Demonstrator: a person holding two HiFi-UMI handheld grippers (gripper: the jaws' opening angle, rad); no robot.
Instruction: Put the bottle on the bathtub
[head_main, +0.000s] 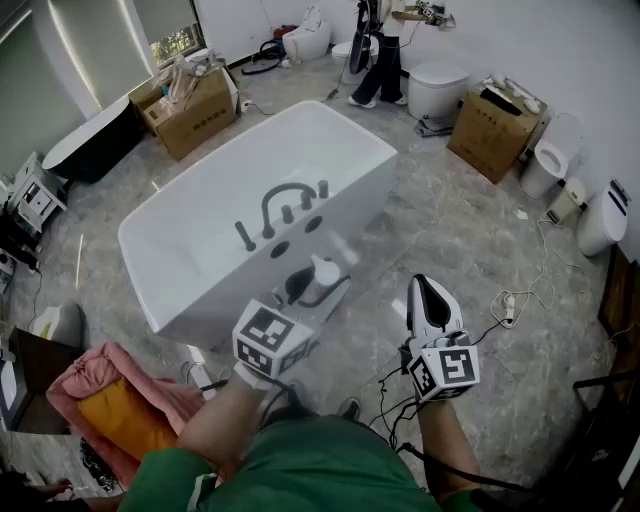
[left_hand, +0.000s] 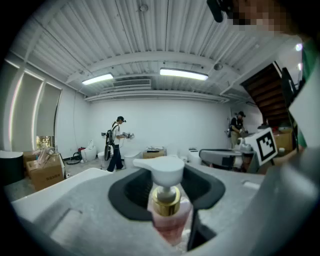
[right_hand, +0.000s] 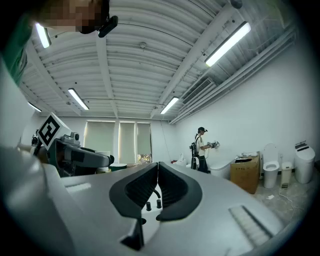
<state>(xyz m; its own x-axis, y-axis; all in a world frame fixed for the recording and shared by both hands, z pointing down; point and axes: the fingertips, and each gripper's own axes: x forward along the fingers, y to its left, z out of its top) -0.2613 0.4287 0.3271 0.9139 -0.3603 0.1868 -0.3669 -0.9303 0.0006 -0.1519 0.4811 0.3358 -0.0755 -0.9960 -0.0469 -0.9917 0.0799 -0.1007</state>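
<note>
Grey plastic left tongs (left_hand: 167, 194), lined with black pads, are closed on a pink bottle (left_hand: 170, 222) that has a gold collar and a white pump top. The pads clamp the body below the collar, so the bottle stands upright and the pump stays free. In the head view the left tongs (head_main: 312, 287) reach forward and tip slightly down, holding the bottle (head_main: 322, 270) at the near rim of the white bathtub (head_main: 345, 122). Whether its base already touches the ledge cannot be told. That ledge looks like the natural resting place, being broad and flat. It carries a dark arched faucet (head_main: 285, 202) with knobs just beyond the bottle, so the bottle will probably need to go down on the near side of them.

To the right, the right tongs (right_hand: 158, 171) are pressed together with nothing between them. They (head_main: 422, 288) hang level over the grey marbled floor (head_main: 455, 235), apart from the tub, apparently kept out of the way while the other hand works.
</note>
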